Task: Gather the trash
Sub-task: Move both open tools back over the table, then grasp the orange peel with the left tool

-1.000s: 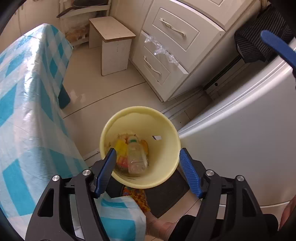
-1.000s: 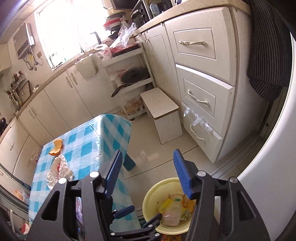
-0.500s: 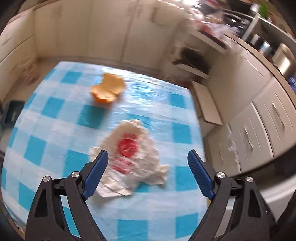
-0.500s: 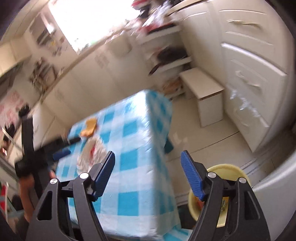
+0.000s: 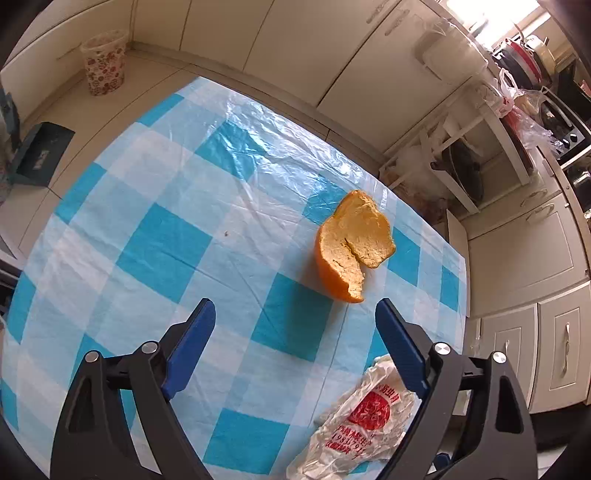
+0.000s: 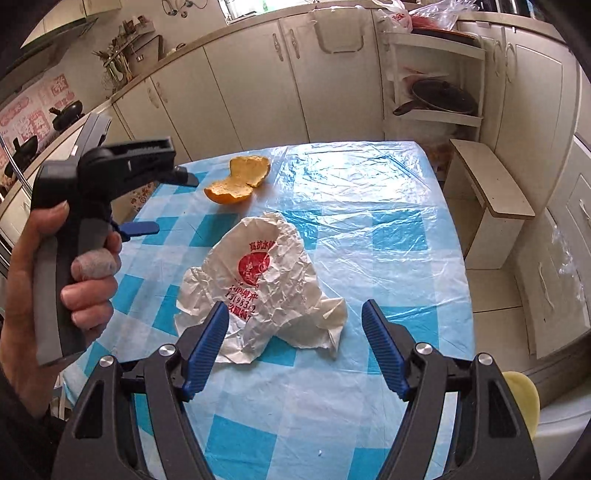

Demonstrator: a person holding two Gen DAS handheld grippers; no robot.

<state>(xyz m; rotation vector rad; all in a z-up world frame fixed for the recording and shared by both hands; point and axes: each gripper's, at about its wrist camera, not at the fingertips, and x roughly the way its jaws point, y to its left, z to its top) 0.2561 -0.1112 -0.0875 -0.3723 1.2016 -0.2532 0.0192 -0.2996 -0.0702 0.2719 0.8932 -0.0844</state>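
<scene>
We see cream cabinets [image 6: 258,85] along the walls, pale tiled floor [image 6: 491,291], a small white stool [image 6: 491,184], bright window [image 5: 491,18] light.

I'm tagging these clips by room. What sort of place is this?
Most likely a home kitchen: cream cabinets under a counter, a pan on a shelf rack, and a table with a checked cloth holding orange peel.

Yellow bin [image 6: 521,400] mostly behind the right tongs [image 6: 293,341]; wrapper [image 5: 354,417] partly behind the left tongs [image 5: 295,332].

Home kitchen: cream cabinets [image 6: 258,85], pan rack [image 6: 436,99], checked tablecloth [image 6: 369,229], wok [image 6: 68,110].
</scene>
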